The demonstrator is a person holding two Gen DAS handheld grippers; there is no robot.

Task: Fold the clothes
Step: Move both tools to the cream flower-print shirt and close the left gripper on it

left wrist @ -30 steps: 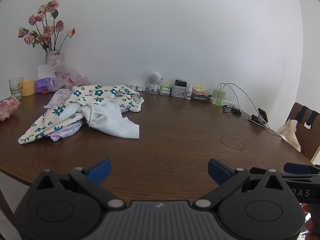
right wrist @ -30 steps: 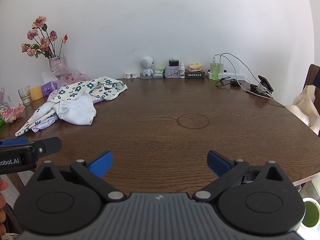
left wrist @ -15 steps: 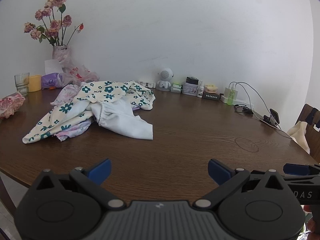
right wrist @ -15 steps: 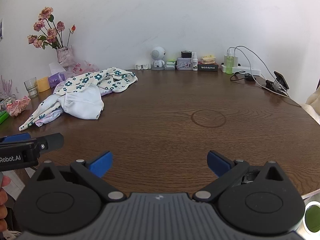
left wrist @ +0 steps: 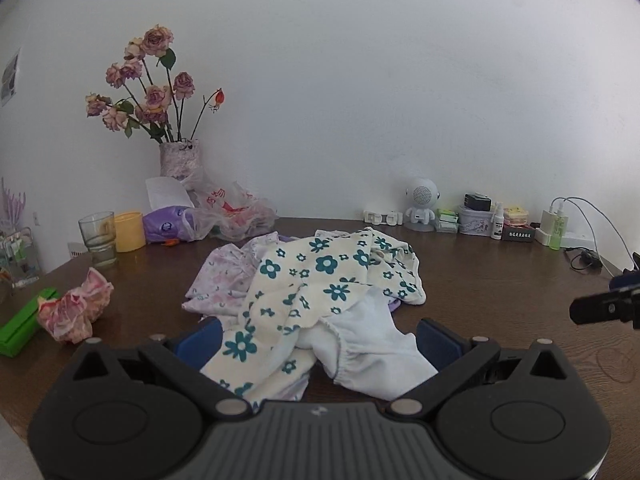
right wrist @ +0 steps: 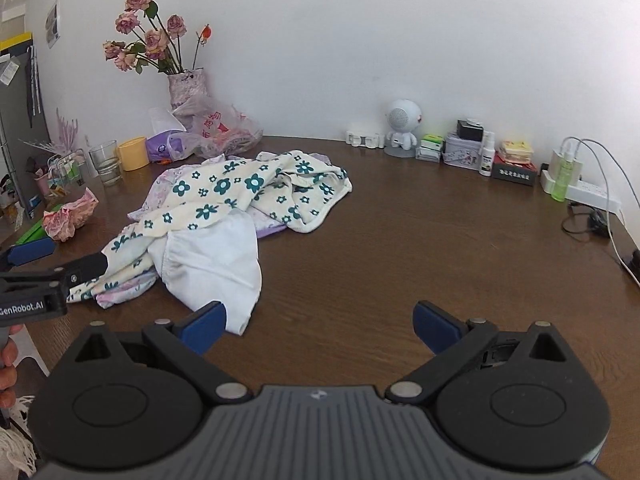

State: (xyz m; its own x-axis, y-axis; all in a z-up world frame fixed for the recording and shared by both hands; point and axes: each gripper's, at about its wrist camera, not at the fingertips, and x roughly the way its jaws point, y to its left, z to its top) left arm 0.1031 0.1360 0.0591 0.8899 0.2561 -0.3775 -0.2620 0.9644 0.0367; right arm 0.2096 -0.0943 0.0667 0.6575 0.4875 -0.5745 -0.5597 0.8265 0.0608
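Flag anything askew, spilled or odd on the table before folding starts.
Nothing spilled or damaged. The cream floral garment, white garment and pale lilac garment lie in one crumpled heap, which is the task's starting point. A crumpled pink wad sits loose near the table's left edge. Both grippers are open, holding nothing.

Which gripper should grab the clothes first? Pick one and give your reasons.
Left. The left gripper is open with the pile of clothes lying right between its fingers. The right gripper is also open but faces mostly bare table, with the pile off to its left.
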